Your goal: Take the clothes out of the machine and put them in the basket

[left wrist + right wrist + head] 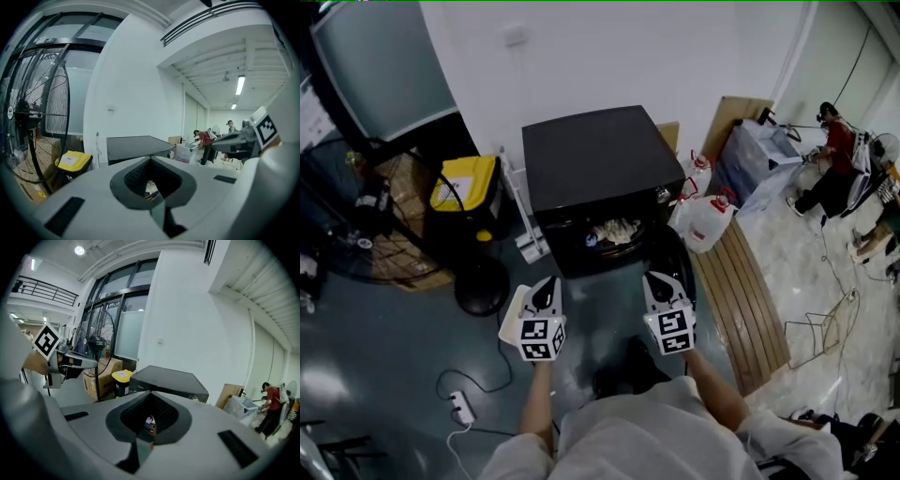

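Only the head view looks into the black machine (591, 164), where pale clothes (616, 230) lie inside its open front. The left hand-held gripper (546, 289) and right hand-held gripper (657, 283) hover side by side just short of it. Each gripper view shows its own jaws together and empty, with the machine's top beyond. The left gripper view also catches a standing fan (33, 117).
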The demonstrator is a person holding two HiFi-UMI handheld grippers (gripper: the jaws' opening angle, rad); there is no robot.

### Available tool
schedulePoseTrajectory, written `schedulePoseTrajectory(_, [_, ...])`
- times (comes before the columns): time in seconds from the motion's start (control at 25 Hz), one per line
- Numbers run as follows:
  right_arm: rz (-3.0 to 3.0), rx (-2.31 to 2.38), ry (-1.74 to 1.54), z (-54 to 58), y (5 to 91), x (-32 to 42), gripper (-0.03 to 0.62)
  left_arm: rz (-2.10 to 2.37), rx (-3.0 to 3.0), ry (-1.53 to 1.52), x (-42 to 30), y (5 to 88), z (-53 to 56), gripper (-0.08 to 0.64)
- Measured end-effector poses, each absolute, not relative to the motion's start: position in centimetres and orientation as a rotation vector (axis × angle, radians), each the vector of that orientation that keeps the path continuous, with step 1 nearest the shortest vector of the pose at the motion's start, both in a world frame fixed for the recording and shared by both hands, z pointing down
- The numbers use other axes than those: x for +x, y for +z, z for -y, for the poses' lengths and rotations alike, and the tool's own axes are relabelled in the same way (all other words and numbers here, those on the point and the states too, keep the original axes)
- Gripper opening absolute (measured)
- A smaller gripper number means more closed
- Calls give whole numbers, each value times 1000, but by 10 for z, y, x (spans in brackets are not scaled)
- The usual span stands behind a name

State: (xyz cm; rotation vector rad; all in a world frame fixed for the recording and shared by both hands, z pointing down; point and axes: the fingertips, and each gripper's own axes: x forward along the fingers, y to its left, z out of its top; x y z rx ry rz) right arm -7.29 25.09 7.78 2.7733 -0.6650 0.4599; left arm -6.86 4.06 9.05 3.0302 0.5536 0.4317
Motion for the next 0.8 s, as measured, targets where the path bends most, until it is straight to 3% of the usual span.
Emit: schedulePoseTrajectory(0.8, [1025, 2679, 565, -264, 161, 101, 25, -277, 3050, 601, 59, 155, -99, 18])
